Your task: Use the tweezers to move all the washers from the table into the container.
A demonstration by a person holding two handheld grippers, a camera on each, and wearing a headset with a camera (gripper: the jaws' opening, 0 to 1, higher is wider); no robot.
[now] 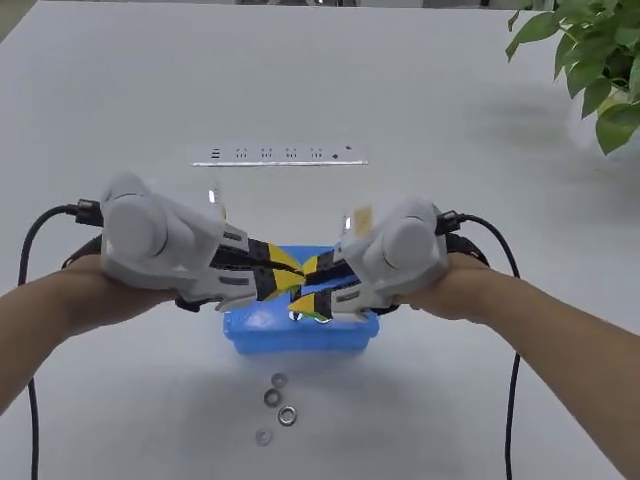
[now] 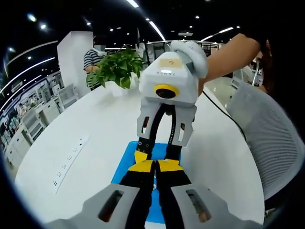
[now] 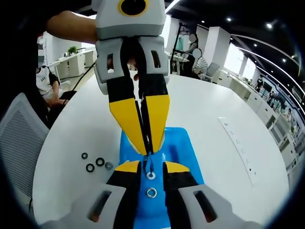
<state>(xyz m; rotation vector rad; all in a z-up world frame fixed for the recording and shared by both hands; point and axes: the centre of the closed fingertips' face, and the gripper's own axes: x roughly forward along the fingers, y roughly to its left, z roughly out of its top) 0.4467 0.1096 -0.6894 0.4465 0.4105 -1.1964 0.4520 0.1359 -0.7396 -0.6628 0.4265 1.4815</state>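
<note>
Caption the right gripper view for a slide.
Left gripper with tweezers faces right gripper over container; two washers inside, four washers on table.

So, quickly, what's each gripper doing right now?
Left gripper: closed on the tweezers.
Right gripper: jaws either side of the tweezers' tip; grip cannot be told.

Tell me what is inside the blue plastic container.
Two silver metal washers lie on the floor of the blue plastic container. The tongs of the left gripper, shut on thin dark tweezers, and of the right gripper cover part of the floor, so more could be hidden.
</note>
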